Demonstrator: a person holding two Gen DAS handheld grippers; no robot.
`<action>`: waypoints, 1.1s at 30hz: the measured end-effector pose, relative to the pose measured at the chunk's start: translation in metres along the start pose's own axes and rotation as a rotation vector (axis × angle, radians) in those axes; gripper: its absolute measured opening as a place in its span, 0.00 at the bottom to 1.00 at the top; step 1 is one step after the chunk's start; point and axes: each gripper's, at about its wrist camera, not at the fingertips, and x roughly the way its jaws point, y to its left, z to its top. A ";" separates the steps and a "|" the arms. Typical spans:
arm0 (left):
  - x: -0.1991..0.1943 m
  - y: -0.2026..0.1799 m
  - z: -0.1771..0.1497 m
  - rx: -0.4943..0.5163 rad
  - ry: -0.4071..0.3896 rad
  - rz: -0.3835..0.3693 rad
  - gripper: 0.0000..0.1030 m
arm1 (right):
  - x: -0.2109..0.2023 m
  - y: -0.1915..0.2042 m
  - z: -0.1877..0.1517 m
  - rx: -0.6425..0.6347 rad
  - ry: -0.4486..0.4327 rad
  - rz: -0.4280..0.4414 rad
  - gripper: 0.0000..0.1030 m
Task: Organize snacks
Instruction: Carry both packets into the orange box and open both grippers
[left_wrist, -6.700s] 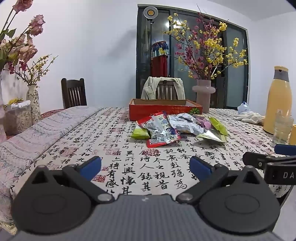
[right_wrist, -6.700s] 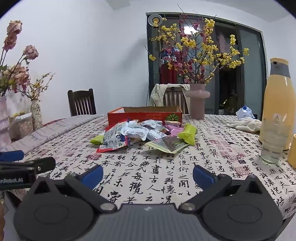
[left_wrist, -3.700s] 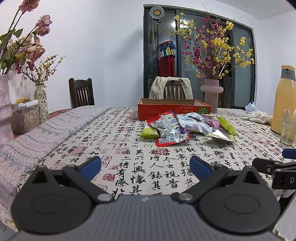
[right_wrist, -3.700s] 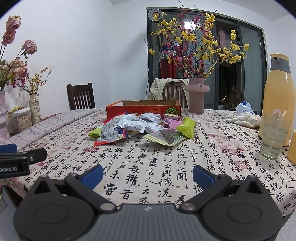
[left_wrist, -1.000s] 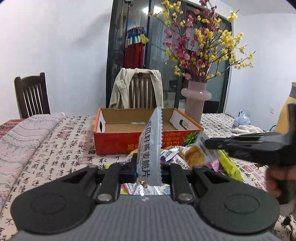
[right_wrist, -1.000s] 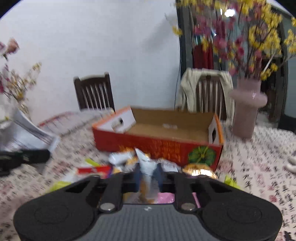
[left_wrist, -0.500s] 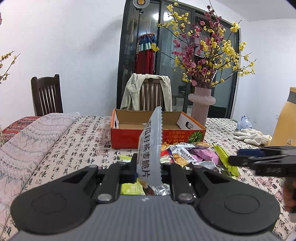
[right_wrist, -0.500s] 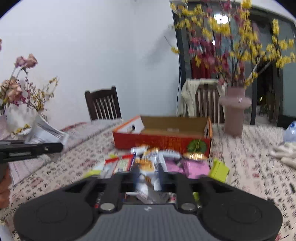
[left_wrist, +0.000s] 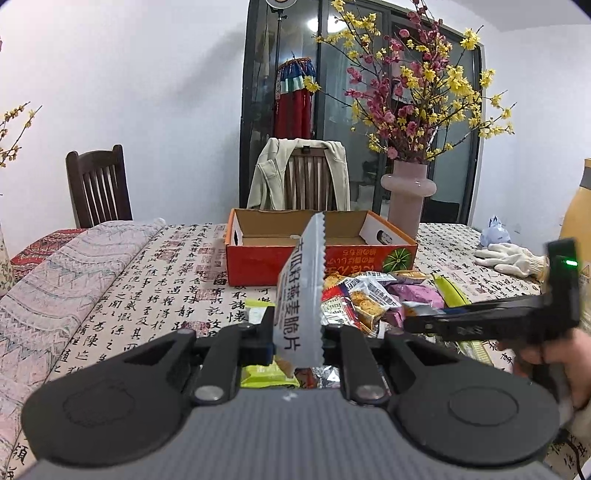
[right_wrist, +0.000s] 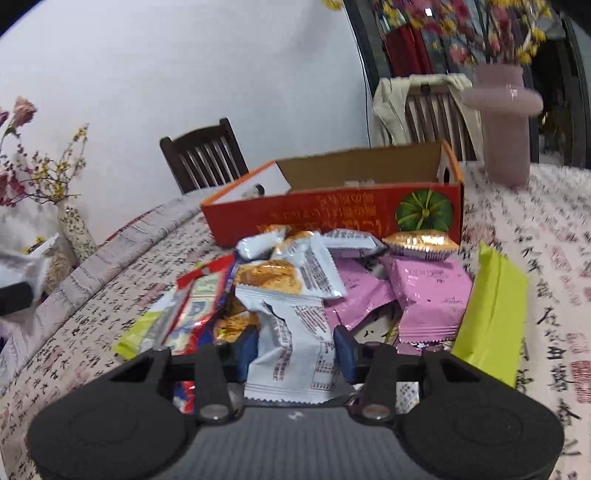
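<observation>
Now left tongs (left_wrist: 297, 341) pinch silver packet (left_wrist: 301, 291) upright — right tongs (right_wrist: 293, 350) closing round white packet (right_wrist: 291, 347)

1. A silvery white packet (left_wrist: 301, 295) with black characters stands upright on its edge, pinched from both sides.
2. A white packet (right_wrist: 291, 347) with small print lies at the near edge of the snack pile (right_wrist: 332, 273).
3. The pile, a mix of pink, lime green, red, white and gold wrappers, lies on the table just before the box.
4. The orange cardboard box (right_wrist: 343, 214) stands open, showing its bare floor.
</observation>
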 end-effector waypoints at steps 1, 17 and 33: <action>0.001 -0.001 -0.001 0.001 0.002 -0.005 0.15 | -0.010 0.007 -0.003 -0.036 -0.021 -0.023 0.42; 0.057 0.013 0.074 0.117 -0.080 -0.008 0.15 | -0.133 0.024 0.022 -0.107 -0.243 -0.149 0.42; 0.370 0.046 0.186 0.173 0.102 0.066 0.16 | 0.126 -0.090 0.249 -0.037 -0.021 -0.222 0.42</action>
